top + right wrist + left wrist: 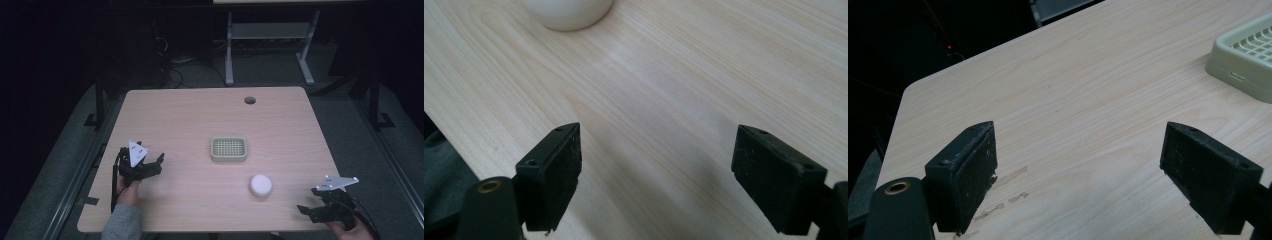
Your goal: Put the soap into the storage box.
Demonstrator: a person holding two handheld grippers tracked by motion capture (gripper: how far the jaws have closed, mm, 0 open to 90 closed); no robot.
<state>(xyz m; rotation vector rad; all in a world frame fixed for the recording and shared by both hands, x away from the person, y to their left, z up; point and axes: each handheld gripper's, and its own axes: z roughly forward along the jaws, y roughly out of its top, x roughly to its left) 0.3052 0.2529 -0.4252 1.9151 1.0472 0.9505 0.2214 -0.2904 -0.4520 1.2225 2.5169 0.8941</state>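
Black jaws of the right gripper [656,175] stand wide apart in the right gripper view, nothing between them but bare pale wood grain. Just beyond them, at the top edge of that view, sits the lower rim of a white round object [568,12], well clear of both pads. From above, the right gripper [311,207] hovers at the near right corner of the table [190,120], its grey three-cornered plate on top, and the white round object [261,185] rests on the wood a little to its left, apart from it.

Equally spread are the jaws of the left gripper [1078,175], holding nothing; faint scuff marks show on the wood beside its left pad. Off to the upper right of the left gripper view lies the corner of a cream slotted tray [1248,55]. In the high view the left gripper [150,167] sits near the table's left edge, held by a hand in a grey sleeve [122,222], and the cream slotted tray [229,149] lies flat near the table's middle, well apart from both grippers and just up and left of the white round object.

Farther out, the light wood tabletop has rounded corners and a dark cable hole [250,100] near its far edge. Around it the room is dim: grey floor, tangled cables [172,70] behind, and the pale legs of another desk [270,45] beyond
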